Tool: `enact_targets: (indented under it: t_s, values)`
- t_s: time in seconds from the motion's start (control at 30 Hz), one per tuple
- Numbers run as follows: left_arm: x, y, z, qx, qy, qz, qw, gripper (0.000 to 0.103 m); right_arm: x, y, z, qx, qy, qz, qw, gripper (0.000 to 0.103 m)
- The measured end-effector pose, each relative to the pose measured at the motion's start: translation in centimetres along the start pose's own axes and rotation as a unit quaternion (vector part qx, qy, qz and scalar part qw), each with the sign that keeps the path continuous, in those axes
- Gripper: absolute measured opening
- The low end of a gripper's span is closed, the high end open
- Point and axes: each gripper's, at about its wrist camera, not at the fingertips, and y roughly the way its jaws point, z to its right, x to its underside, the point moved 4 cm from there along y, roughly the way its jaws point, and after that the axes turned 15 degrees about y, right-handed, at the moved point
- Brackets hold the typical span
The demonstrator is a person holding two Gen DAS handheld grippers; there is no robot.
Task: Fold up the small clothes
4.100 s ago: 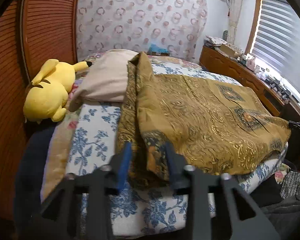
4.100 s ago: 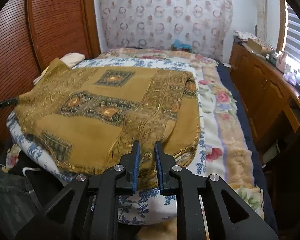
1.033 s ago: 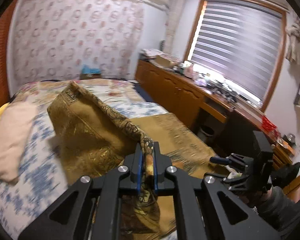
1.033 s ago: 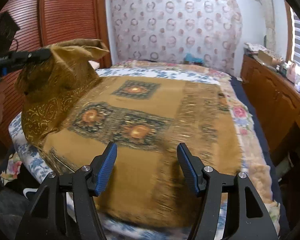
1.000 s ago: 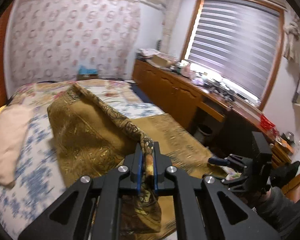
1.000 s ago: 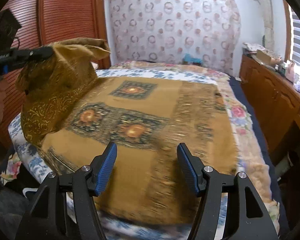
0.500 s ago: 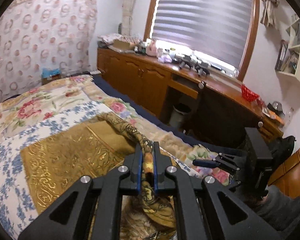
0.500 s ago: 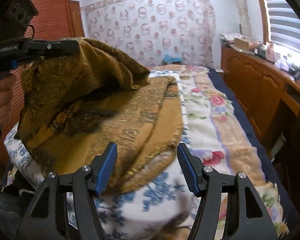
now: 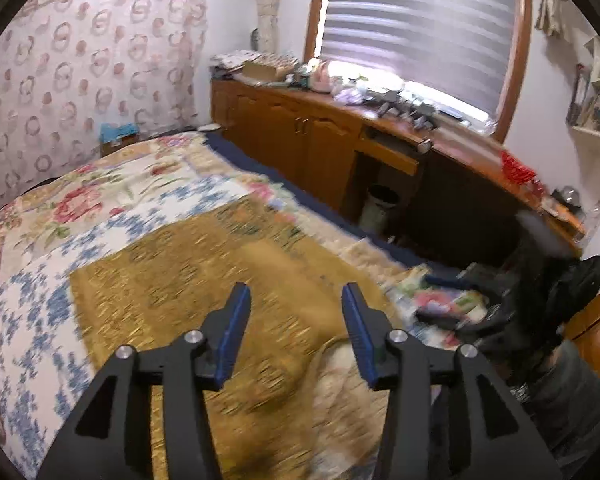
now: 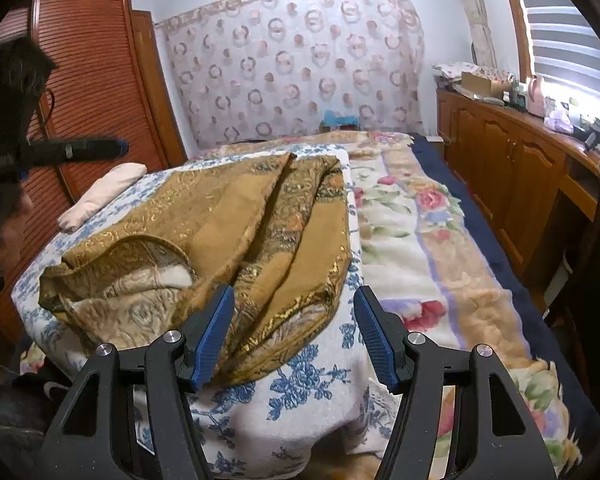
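Gold patterned cloth (image 10: 236, 240) lies folded over on the bed (image 10: 412, 248), below and beyond both grippers' parted fingers; left gripper (image 9: 296, 336) is opening, right gripper (image 10: 292, 332) empty. No writing is readable.

Plenty of open room on the window side of the bed (image 10: 452, 248): that whole floral strip out to the navy edge is bare, so a gripper can sweep through there freely. The bunched gold cloth (image 10: 236, 240) hogs the middle and near edge. A cream pillow (image 10: 104, 192) sits by the far wardrobe-side edge. The wooden cabinets (image 10: 512, 176) run close along the window side, leaving only a narrow aisle.
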Motion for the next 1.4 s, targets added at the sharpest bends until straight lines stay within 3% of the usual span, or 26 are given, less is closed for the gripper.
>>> enact_targets:
  t_s: [0.1, 0.27, 0.47, 0.73, 0.93, 1.03, 1.1, 1.23, 1.4]
  values:
    - [2.9, 0.4, -1.8, -0.02, -0.014, -0.031, 0.9992, 0.057, -0.6, 0.2, -0.3, -0.005, -0.001, 0.001, 1.0, 0.064]
    - [8.1, 0.6, -4.5, -0.036, -0.053, -0.069, 0.9955, 0.058, -2.7, 2.0, -1.5, -0.03, -0.004, -0.015, 0.999, 0.064]
    - [11.6, -0.7, -6.5, -0.055, -0.086, -0.07, 0.9923, 0.058, -5.5, 6.7, -3.0, -0.059, -0.002, -0.061, 0.996, 0.063]
    - [14.2, -1.7, -7.8, -0.062, -0.112, -0.063, 0.9898, 0.058, -6.9, 15.5, -3.9, -0.028, -0.01, -0.161, 0.987, 0.06]
    - [15.5, -1.9, -7.8, -0.057, -0.127, -0.057, 0.9887, 0.058, -7.0, 17.2, -4.5, -0.031, -0.012, -0.196, 0.98, 0.046]
    - [15.8, -2.0, -7.7, -0.056, -0.128, -0.055, 0.9886, 0.058, -7.1, 17.4, -5.5, -0.035, -0.029, -0.197, 0.979, 0.029]
    - [16.0, -2.0, -7.7, -0.055, -0.13, -0.053, 0.9885, 0.058, -6.9, 17.3, -6.4, -0.042, -0.047, -0.2, 0.978, 0.011]
    - [15.8, -2.6, -7.6, -0.058, -0.132, -0.043, 0.9886, 0.058, -7.0, 16.1, -8.5, -0.035, -0.102, -0.166, 0.98, 0.004]
    - [15.2, -3.3, -7.6, -0.057, -0.13, -0.028, 0.9896, 0.058, -10.3, 12.7, -9.8, -0.012, -0.138, -0.086, 0.987, 0.003]
